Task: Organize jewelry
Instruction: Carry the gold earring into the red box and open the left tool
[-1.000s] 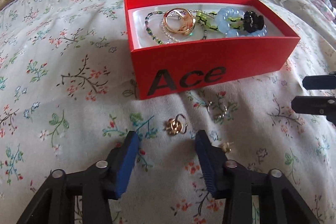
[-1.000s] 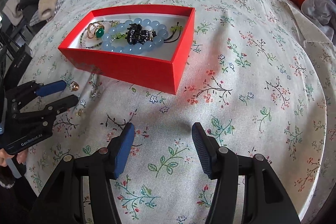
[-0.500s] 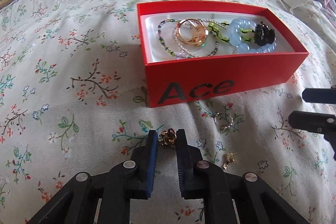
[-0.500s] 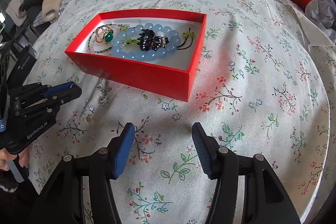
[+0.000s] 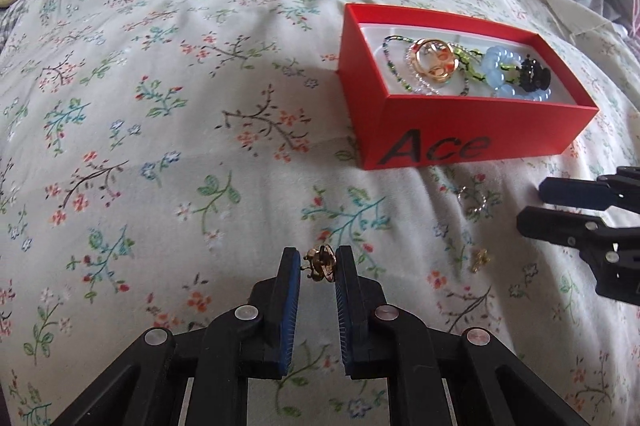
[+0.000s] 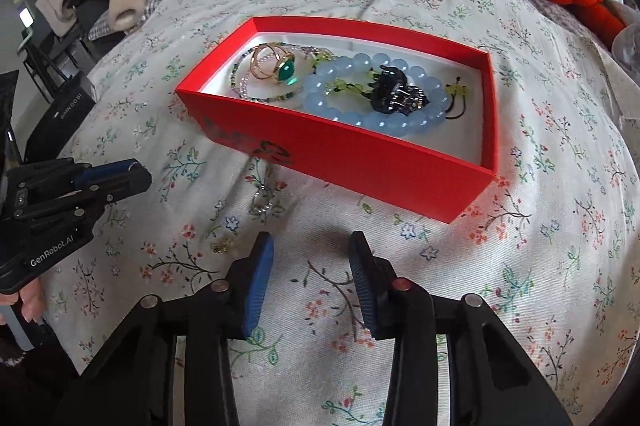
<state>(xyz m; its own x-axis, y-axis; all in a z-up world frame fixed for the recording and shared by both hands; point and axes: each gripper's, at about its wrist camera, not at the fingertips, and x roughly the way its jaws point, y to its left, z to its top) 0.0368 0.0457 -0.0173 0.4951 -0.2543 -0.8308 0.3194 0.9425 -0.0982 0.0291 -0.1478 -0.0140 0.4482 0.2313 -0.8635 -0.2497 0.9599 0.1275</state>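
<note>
Pinching a gold earring, the left gripper hovers near the red box.

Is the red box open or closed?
Open. The red box has no lid on, so the blue bead bracelet inside shows.

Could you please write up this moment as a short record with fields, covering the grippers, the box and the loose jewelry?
left gripper: shut on a gold earring, lifted off the bedspread
right gripper: jaws apart and just been closing, nothing between them
red box: open, holds a blue bead bracelet, green-stone ring, black hair clip, beaded necklace
loose on the bedspread: silver earrings; small gold earring
</note>
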